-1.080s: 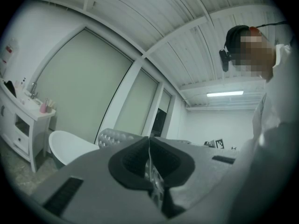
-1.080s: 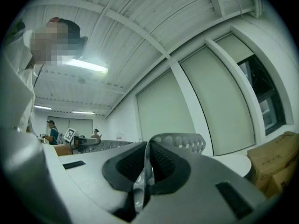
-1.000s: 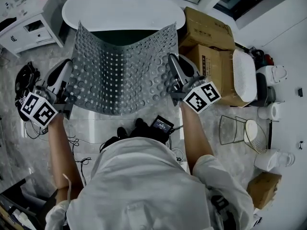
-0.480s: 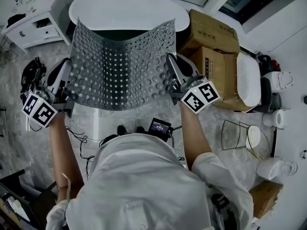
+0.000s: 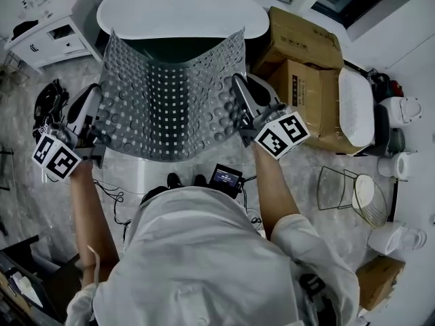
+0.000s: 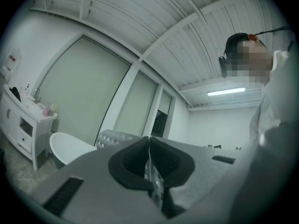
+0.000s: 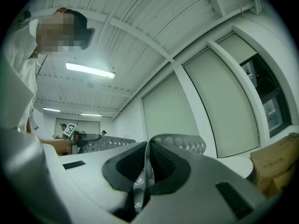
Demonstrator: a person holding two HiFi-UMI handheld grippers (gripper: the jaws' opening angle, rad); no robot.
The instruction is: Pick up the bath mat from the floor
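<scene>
I've got the bath mat [image 5: 170,100] up off the floor [image 5: 20,121], stretched out between both tools in front of my chest. The left hand-held gripper [image 6: 149,146] has its jaws pinched tight on the mat's left edge, with a thin sliver of the mat showing between the ribbed pads. The right hand-held gripper [image 7: 147,153] is clamped on the right edge, pads pressed together on the sheet. The bumpy, perforated grey mat sags a little through the middle, and its far edge hangs in front of the white bathtub [image 5: 180,12]. Cardboard boxes [image 5: 306,66] sit to my right, and a white cabinet [image 5: 47,29] stands off to my left.
</scene>
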